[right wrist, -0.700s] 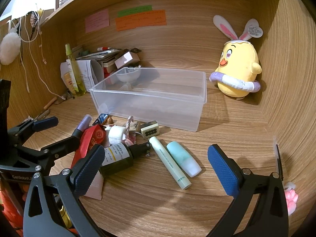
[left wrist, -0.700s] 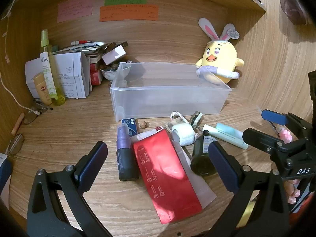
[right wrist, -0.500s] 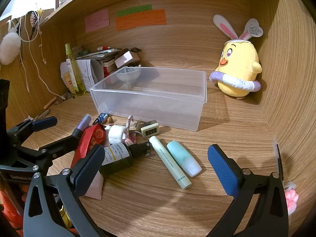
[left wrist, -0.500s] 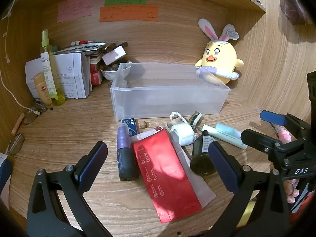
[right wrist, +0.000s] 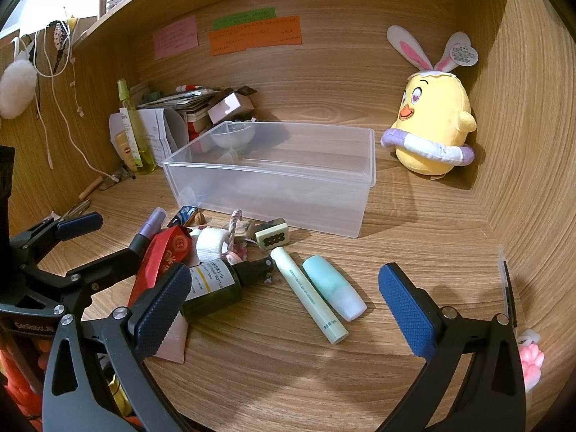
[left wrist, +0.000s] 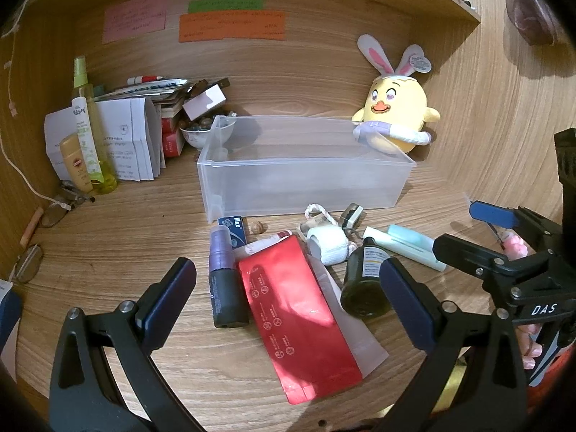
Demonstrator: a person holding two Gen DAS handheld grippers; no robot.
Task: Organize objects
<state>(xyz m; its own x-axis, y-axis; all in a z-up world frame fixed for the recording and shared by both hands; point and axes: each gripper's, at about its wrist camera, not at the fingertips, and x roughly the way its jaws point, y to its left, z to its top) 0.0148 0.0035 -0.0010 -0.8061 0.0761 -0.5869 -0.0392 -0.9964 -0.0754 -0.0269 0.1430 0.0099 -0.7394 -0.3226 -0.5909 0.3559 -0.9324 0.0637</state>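
The left gripper [left wrist: 288, 298] hangs over the wooden desk [left wrist: 118, 237] with its jaws spread wide and nothing between the pads. Below the gap lie a red packet [left wrist: 295, 320] and, touching its left edge, a purple spray bottle [left wrist: 225, 280] on its side. Just right of the packet a dark green bottle [left wrist: 363, 284] lies with its cap toward the back, beside a white roll of tape [left wrist: 329, 246].

The right gripper [right wrist: 284, 309] is also spread wide and empty, tilted down over the right part of the pile. Under its gap lie a pale green tube [right wrist: 309, 298] and a mint green tube [right wrist: 334, 288], side by side and touching. Farther back a small stamp block [right wrist: 271, 238] sits near the front wall of a clear plastic bin [right wrist: 273, 194], which holds nothing that can be made out.

Behind the bin, a yellow plush chick [right wrist: 430, 126] with rabbit ears stands in the right corner. In the left corner are a tall yellow-green spray bottle [left wrist: 88, 133], folded papers [left wrist: 126, 144] and a small bowl [left wrist: 205, 135]. Coloured paper notes [left wrist: 230, 25] are stuck on the back wall.
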